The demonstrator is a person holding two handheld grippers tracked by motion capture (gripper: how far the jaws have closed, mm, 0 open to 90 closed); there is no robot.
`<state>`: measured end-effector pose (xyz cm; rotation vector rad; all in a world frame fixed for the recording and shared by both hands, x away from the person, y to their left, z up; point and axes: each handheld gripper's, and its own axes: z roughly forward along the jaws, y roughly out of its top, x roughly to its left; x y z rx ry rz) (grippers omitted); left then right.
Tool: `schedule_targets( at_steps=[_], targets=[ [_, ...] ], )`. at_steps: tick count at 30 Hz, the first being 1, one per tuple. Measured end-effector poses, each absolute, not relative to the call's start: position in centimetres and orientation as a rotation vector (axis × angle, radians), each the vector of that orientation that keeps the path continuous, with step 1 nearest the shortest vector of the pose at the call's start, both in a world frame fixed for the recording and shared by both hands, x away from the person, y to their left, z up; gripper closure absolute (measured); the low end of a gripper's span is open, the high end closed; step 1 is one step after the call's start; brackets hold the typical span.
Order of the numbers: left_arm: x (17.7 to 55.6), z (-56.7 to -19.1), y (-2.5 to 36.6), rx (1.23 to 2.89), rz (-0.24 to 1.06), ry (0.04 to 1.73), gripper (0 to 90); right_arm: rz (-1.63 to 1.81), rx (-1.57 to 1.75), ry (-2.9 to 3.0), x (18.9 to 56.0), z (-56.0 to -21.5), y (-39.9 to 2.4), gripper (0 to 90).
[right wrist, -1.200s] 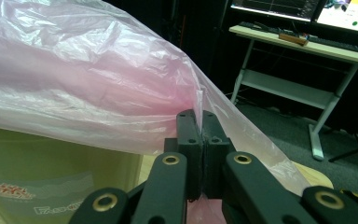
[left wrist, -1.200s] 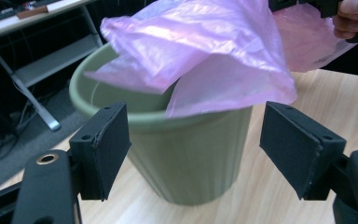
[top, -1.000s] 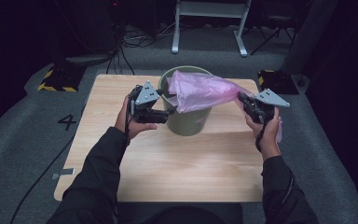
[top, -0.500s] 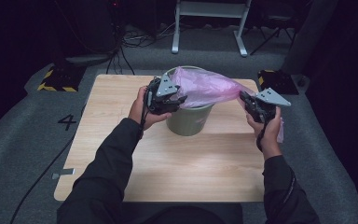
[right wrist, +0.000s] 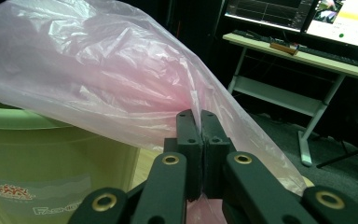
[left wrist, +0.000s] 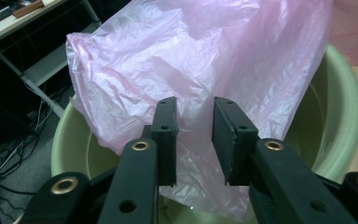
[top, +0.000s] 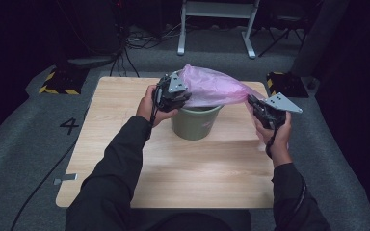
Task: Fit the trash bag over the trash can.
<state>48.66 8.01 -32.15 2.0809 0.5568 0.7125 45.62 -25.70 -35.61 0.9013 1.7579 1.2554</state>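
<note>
A pink plastic bag (top: pixel 214 88) lies stretched over a green bucket (top: pixel 192 126) in the middle of the wooden table (top: pixel 197 178). My right gripper (top: pixel 253 104) is at the bucket's right, shut on the bag's right edge; its pads (right wrist: pixel 190 133) pinch the film (right wrist: pixel 98 79) beside the bucket wall (right wrist: pixel 51 154). My left gripper (top: pixel 186 98) hovers over the bucket's left rim at the bag's other end. Its jaws have just been closing. In the left gripper view a gap still separates the pads (left wrist: pixel 168 135), with crumpled bag film (left wrist: pixel 191 56) between them above the bucket's inside (left wrist: pixel 345 107).
Beyond the table's far edge stand a white desk frame (top: pixel 217 24), cables on the grey floor (top: pixel 139 38) and a yellow-black striped block (top: pixel 58 82). A desk with monitors (right wrist: pixel 307 18) appears in the right gripper view. The bucket stands toward the table's far half.
My left gripper has moved right, from beside the bucket to over its left rim at the bag, and its jaws have narrowed. The right gripper has held still with the bag.
</note>
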Motion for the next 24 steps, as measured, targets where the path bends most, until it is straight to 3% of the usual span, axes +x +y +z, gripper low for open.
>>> schedule_targets(
  at_steps=[4,6,7,10,14,18,20,21,22,24],
  targets=[
    [48.6,-32.2,7.8,2.076,0.714,0.563,68.7,1.246,0.897,1.747,45.2,-35.4,-26.5,89.3],
    [48.6,-32.1,7.9,2.059,0.725,0.576,56.6,1.246,0.892,1.747,45.0,-35.4,-26.7,89.3],
    [48.6,-31.9,8.0,2.05,0.723,0.585,56.6,1.246,0.892,1.747,45.0,-35.4,-26.7,89.3],
    [48.1,-31.5,7.7,2.021,0.725,0.573,42.2,1.238,0.868,1.76,44.8,-35.1,-26.6,89.3],
    [47.5,-30.7,6.9,2.017,0.732,0.542,34.7,1.22,0.829,1.777,44.5,-34.7,-25.8,89.2],
    [47.4,-30.3,5.9,2.044,0.73,0.518,35.8,1.193,0.774,1.794,44.1,-34.0,-24.7,88.9],
    [47.6,-30.4,5.5,2.065,0.727,0.51,49.6,1.186,0.753,1.8,43.9,-33.7,-24.2,88.8],
    [47.7,-30.5,5.5,2.075,0.724,0.512,49.6,1.186,0.753,1.8,43.9,-33.7,-24.2,88.8],
    [47.9,-30.6,5.4,2.087,0.717,0.504,61.9,1.187,0.749,1.797,43.7,-33.6,-24.2,88.7],
    [48.2,-30.8,5.4,2.104,0.702,0.504,65.9,1.193,0.748,1.799,43.7,-33.5,-24.3,88.6]
  ],
)
